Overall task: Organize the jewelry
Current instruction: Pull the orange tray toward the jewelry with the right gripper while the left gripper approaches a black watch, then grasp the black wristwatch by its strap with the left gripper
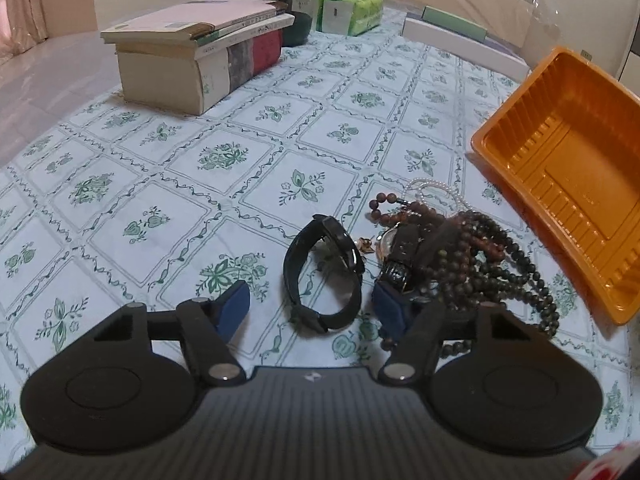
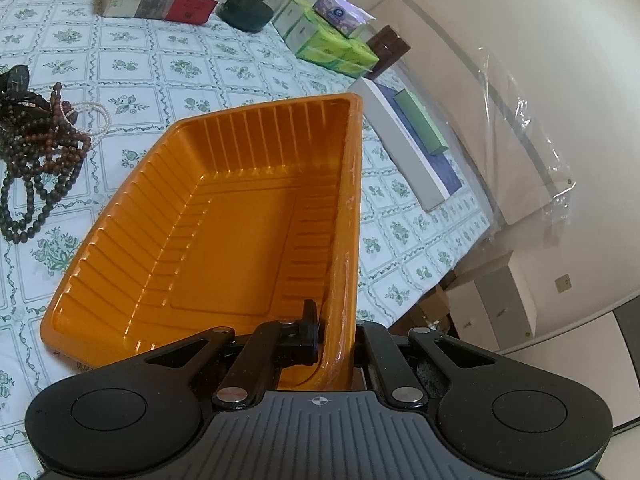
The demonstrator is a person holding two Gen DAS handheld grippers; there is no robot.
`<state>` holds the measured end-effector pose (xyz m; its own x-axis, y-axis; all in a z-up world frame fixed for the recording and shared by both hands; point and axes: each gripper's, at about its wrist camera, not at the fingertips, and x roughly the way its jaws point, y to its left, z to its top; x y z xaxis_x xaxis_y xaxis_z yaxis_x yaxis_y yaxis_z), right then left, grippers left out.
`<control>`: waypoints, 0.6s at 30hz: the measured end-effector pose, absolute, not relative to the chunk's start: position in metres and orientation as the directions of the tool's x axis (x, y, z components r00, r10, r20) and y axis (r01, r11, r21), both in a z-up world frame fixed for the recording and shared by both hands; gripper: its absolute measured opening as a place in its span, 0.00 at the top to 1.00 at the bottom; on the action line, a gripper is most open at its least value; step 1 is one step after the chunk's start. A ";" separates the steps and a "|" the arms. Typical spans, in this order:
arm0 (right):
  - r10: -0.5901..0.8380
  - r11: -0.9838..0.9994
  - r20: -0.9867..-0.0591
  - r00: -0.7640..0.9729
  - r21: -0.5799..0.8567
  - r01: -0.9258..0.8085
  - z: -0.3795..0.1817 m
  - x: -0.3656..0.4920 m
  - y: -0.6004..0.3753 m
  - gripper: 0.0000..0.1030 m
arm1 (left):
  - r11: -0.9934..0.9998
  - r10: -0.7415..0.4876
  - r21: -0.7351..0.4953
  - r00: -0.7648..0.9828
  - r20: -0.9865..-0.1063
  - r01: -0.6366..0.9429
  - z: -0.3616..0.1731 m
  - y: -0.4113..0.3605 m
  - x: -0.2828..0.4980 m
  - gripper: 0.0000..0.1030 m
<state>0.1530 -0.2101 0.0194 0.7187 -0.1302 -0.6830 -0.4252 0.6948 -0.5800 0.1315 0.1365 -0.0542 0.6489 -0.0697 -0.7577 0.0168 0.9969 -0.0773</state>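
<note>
The left tongs (image 1: 310,308) are spread, with nothing pinched. A black watch (image 1: 324,272) lies on the counter (image 1: 160,184) in the gap between the two blue pads (image 1: 234,308). The pads do not touch it yet. The right pad sits very near a second watch (image 1: 396,256) and a pile of beads (image 1: 492,264). A white pearl string (image 1: 430,188) lies at the far side of the pile, and a small gold bit (image 1: 366,244), too small to name, lies between the two watches.

The right tongs (image 2: 336,344) are pressed together on the wall of the orange tray (image 2: 224,216). The tray is tipped, with its open side turned toward the pile. It is empty, so no jewelry is put away yet.

What could go wrong:

- The right pad could snag the second watch or a bead string when the tongs close. Then the wrong things would come up too, or the pile would get dragged.
- The watch strap is a soft loop. It could squash flat or slip out of the pads, and the watch would drop back.
- The tray is held by one thin wall only. It looks bendy, so it could twist or slide out of the grip when a watch lands in it.
- The tray is tilted, so a watch dropped in might slide out over the low edge.
</note>
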 end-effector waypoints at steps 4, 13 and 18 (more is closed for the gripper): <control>-0.128 0.696 -0.682 0.720 -0.579 -0.425 0.019 0.153 -0.210 0.97 | 0.994 -0.097 -0.109 0.639 -0.763 0.021 -0.056 0.142 0.138 0.57; -0.124 0.701 -0.681 0.721 -0.574 -0.422 0.018 0.152 -0.209 0.97 | 0.995 -0.102 -0.093 0.612 -0.785 0.047 -0.057 0.135 0.141 0.74; -0.121 0.703 -0.681 0.722 -0.573 -0.422 0.018 0.153 -0.210 0.97 | 0.993 -0.111 -0.118 0.626 -0.772 0.030 -0.048 0.138 0.134 0.79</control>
<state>0.1534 -0.2099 0.0183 0.7222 -0.1211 -0.6810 -0.4219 0.7030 -0.5725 0.1340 0.1381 -0.0484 0.6262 -0.1109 -0.7717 0.0303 0.9925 -0.1180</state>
